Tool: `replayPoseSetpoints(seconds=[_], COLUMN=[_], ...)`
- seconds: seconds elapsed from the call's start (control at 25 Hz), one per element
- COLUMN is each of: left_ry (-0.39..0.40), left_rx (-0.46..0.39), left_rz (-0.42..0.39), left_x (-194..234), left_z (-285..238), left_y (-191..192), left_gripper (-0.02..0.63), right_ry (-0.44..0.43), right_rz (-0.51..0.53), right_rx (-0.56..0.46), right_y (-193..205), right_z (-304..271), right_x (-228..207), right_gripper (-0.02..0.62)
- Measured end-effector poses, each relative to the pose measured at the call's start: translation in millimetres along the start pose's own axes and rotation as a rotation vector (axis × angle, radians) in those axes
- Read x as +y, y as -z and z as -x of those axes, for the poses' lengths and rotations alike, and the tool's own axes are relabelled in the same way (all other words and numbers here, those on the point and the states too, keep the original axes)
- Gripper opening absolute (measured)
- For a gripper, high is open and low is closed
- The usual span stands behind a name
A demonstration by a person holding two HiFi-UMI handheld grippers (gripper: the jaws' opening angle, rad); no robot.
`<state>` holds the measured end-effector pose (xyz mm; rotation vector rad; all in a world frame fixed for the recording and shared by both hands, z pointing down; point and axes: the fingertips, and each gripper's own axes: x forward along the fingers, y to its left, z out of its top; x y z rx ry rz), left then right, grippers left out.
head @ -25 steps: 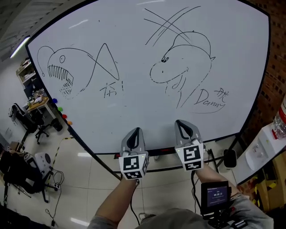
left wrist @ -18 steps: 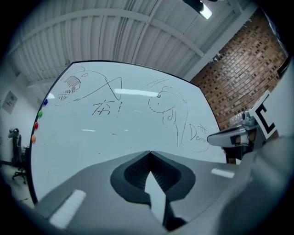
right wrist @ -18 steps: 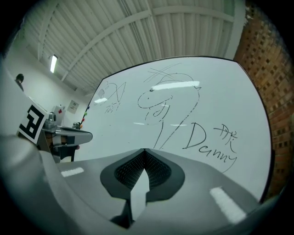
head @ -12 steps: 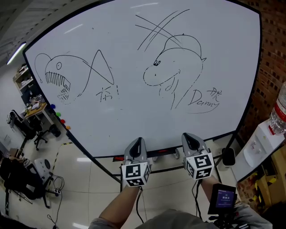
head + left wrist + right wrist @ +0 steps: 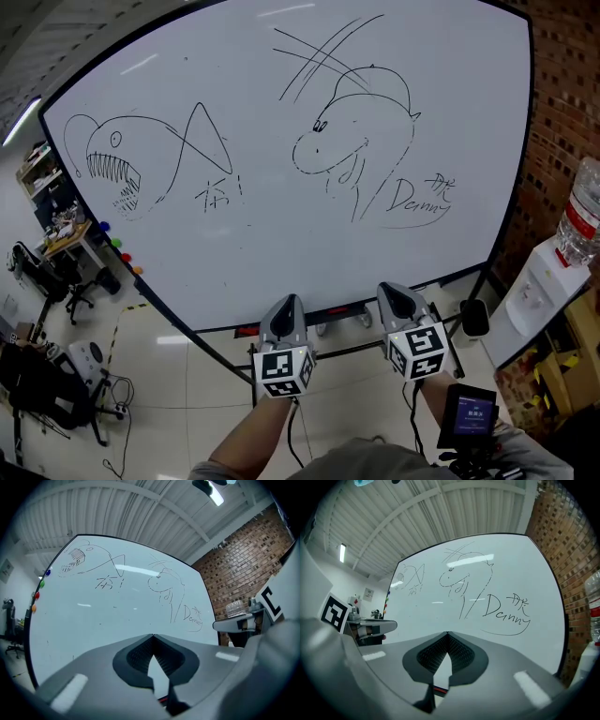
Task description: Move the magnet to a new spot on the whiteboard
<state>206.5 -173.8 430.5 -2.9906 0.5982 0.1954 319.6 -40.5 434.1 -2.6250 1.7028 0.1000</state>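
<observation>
A big whiteboard [image 5: 281, 234] with a fish sketch, a dinosaur sketch and some writing stands in front of me. Several small round magnets [image 5: 114, 243], blue, green, red and orange, sit in a column along its left edge; they also show as magnets [image 5: 42, 582] in the left gripper view. My left gripper [image 5: 284, 303] and right gripper [image 5: 392, 290] hover side by side below the board's lower edge, both pointing at it and well short of it. Both are shut and empty, seen as left gripper [image 5: 153, 635] and right gripper [image 5: 447, 633]. The magnets lie far to their left.
A brick wall [image 5: 567, 112] rises to the right, with a water dispenser and bottle [image 5: 578, 211] before it. Office chairs and a cluttered desk [image 5: 66, 225] stand at the far left. The board's wheeled stand [image 5: 361, 319] crosses the tiled floor below the grippers.
Both grippers have dropped lower in the head view and stayed shut. The board has slid a little leftward in that view.
</observation>
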Motion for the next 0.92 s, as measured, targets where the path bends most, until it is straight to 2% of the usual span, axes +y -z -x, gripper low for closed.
replayPoseSetpoints(seconds=[0.48,0.92], left_ry=[0.008,0.001], left_rx=[0.017,0.004], left_rz=[0.009,0.001], left_x=[0.3,-4.0], left_z=[18.8,17.4], left_y=[4.1,1.3], left_gripper=[0.0,0.0], right_ry=[-0.007,-0.014], right_rz=[-0.001,-0.002], right_rx=[0.029,0.022], right_y=[9.4,10.2], right_z=[10.9,11.2], right_x=[17.6,15.2], right_gripper=[0.005,0.005])
